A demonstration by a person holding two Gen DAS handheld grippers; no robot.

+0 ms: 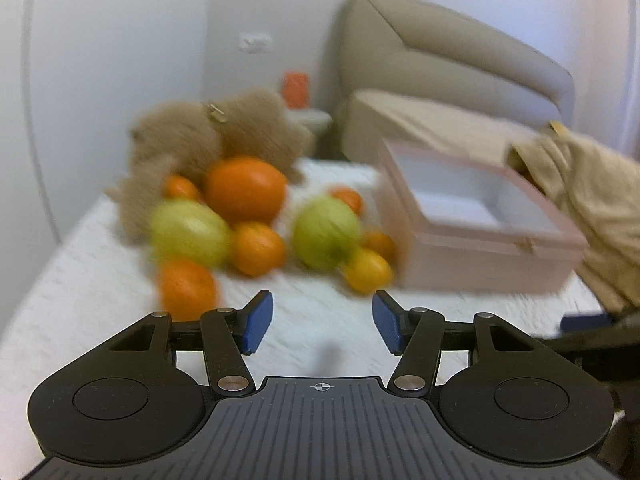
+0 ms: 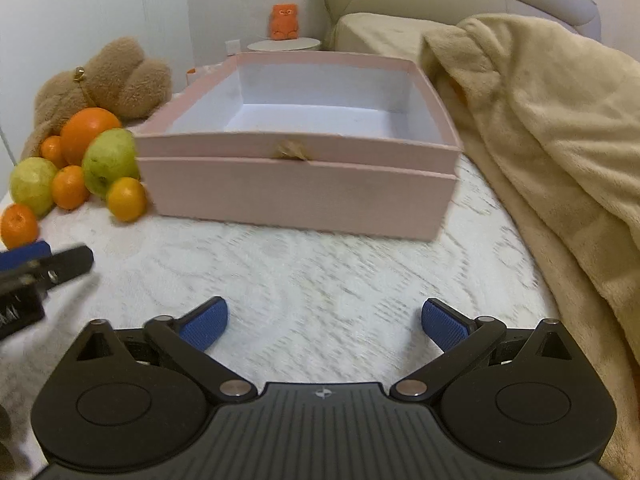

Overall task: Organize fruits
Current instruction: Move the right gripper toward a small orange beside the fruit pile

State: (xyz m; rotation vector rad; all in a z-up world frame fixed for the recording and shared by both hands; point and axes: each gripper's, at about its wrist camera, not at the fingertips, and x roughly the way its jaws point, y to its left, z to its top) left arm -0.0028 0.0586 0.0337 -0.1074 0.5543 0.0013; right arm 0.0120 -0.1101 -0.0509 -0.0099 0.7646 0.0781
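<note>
A heap of fruit lies on the white bedspread: a big orange (image 1: 246, 188) (image 2: 89, 130), two green apples (image 1: 190, 232) (image 1: 326, 232) (image 2: 111, 160) (image 2: 32, 186) and several small mandarins (image 1: 188, 288) (image 1: 368, 270) (image 2: 127, 199). To its right stands an empty pink box (image 1: 492, 248) (image 2: 296, 188). My left gripper (image 1: 322, 326) is open with nothing between its blue pads, short of the fruit. My right gripper (image 2: 324, 326) is open wide over bare bedspread in front of the box. In the right wrist view the left gripper's fingertip (image 2: 70, 260) shows at the left edge.
A brown plush bear (image 1: 200, 136) (image 2: 100, 84) leans behind the fruit. A beige blanket (image 2: 540, 132) (image 1: 592, 208) lies piled right of the box. A beige sofa (image 1: 440, 64) and a small round table with an orange toy (image 2: 285, 20) stand beyond.
</note>
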